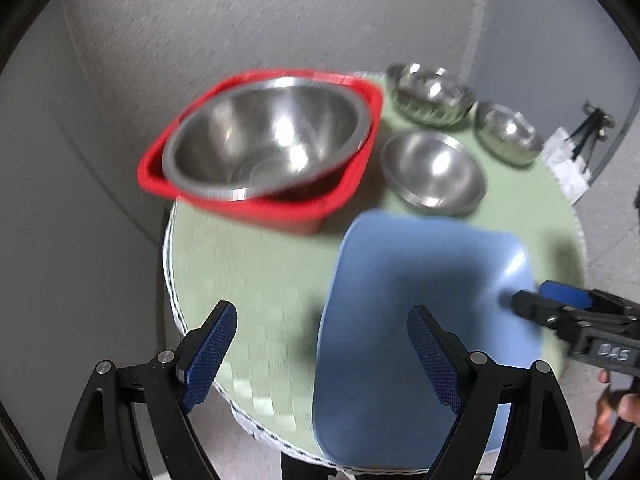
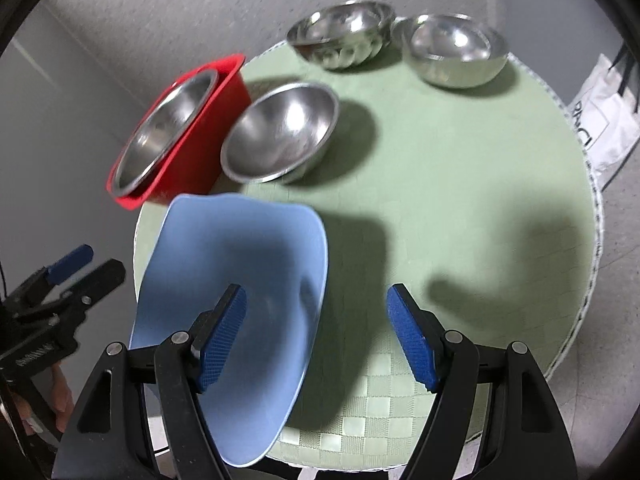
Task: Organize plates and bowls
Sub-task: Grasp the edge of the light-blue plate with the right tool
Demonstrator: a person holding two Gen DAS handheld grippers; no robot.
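Observation:
A light blue square plate (image 1: 420,320) (image 2: 244,300) is near the front edge of the round green table (image 1: 260,280) (image 2: 460,200). My left gripper (image 1: 322,356) is open, its right finger over the plate. My right gripper (image 2: 316,336) is open astride the plate's right rim, with the rim between its fingers. A red square basin (image 1: 320,208) (image 2: 192,160) holds a large steel bowl (image 1: 264,140) (image 2: 164,128). Three smaller steel bowls stand on the table: one near the basin (image 1: 434,172) (image 2: 280,132) and two at the back (image 2: 340,36) (image 2: 456,48).
A white paper bag (image 1: 568,164) (image 2: 604,120) lies on the floor to the table's right. A grey wall is behind the table. The right gripper shows at the right edge of the left wrist view (image 1: 532,304), the left gripper at the left edge of the right wrist view (image 2: 92,268).

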